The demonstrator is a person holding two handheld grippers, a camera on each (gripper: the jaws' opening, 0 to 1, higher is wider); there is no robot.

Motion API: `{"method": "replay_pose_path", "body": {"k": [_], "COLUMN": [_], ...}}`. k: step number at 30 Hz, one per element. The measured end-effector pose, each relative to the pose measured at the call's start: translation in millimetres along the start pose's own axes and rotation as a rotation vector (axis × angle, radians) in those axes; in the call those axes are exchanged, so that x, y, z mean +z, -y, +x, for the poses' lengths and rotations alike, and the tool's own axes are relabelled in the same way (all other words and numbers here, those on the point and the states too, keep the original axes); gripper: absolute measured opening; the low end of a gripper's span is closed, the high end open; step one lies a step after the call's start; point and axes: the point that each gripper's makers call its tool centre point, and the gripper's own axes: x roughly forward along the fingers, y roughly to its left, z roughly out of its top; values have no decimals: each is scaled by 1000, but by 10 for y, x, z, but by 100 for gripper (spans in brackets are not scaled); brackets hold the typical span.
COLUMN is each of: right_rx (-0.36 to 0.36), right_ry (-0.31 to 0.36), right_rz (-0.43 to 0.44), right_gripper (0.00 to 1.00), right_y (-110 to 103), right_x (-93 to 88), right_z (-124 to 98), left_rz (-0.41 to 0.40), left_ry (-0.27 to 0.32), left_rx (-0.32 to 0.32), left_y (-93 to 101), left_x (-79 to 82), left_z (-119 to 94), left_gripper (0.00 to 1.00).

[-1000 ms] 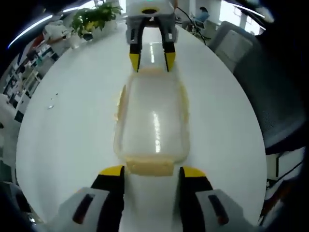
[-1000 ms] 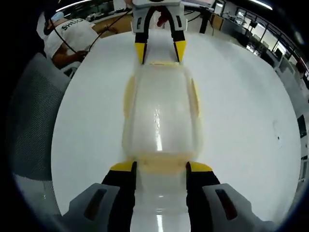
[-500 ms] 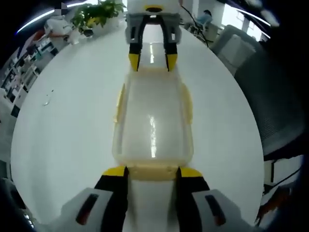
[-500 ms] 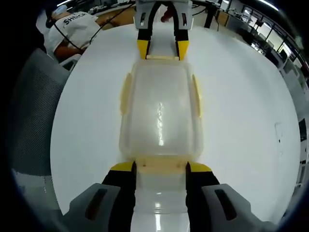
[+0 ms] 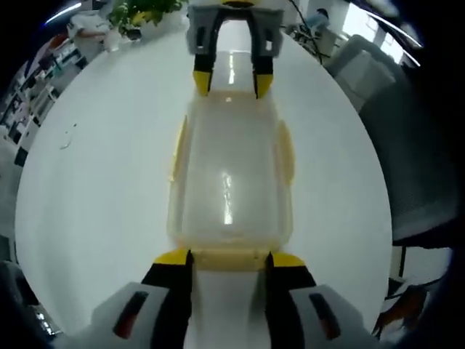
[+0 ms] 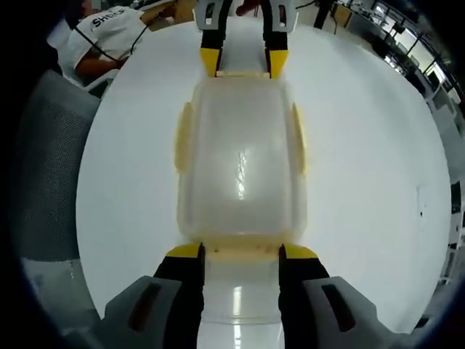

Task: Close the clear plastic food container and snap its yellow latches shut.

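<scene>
On person's shirt [image 6: 109,36] — "SH…" lettering

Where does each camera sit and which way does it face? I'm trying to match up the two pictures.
Left gripper view: rides the left gripper, looking along the container on the white table; its own jaws straddle the near end latch, and the right gripper faces it at the far end.
Right gripper view: rides the right gripper, looking the opposite way along the container; the left gripper is at the far end.
Shared: container, table, both grippers.
</scene>
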Motion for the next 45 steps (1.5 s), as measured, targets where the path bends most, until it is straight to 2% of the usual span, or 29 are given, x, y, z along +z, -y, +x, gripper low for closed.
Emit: {"method": "replay_pose_path", "body": {"k": [6,10,14,18,21,23,27,35,45], "right_rx": [1,0,2,9,4,6,-9,3,-10], "right_ry": [-24,17,26,37,33,78,97,156,168], "right_rz": [-8,7,26,0,-13,6,-24,-36,-64], "right_gripper": [37,37,37,36,36,36,36,36,36], "right_y": [-3,2,-20,-53,-61,-79,-104,-92,-7], "right_x": [-23,-35,-34,-3,-44,-1,39,103,205], "right_z": [-9,-19,-14,-33,-63,-85,-164,-345,-563], "left_rz": [-7,-2,7,6,-17,-30,-37,-51,-75], "left_ry": [-17,-38,1,-13,23,18,24,44,74], "left_rx": [-2,1,13,20,12,5,-1,10,32], "left_y": [1,6,15,44,70,92,135,170,103], "left_x": [-16,-7,-16,-32,28,27,11,54,84], "left_z": [-5,-4,-23,-24,-95,-147,-218,-398,-585], "left_gripper": [35,34,34,33,33,33,33,33,33]}}
